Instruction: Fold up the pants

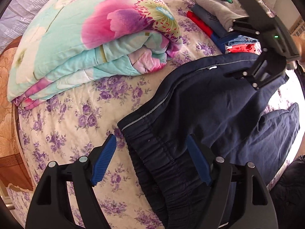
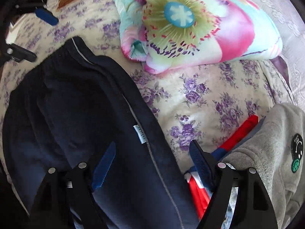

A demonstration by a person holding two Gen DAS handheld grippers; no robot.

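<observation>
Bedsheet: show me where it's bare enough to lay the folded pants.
Free bedsheet lies between the navy pants, the folded floral quilt and the stack of folded clothes. Beside that stack it is crowded; both grippers hover open over the pants.

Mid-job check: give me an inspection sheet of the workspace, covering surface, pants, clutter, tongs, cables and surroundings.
Surface: bed sheet with purple flowers.
Job's things: dark navy pants lying on the sheet, elastic waistband nearest the left tongs.
Clutter: folded floral quilt; clothes pile with a grey sweatshirt on top.
Grippers: left tongs open, straddling the waistband edge; right tongs open, over the pants leg.
Cables: nothing seen.
Surroundings: wooden bed frame at the sheet's edge.
</observation>
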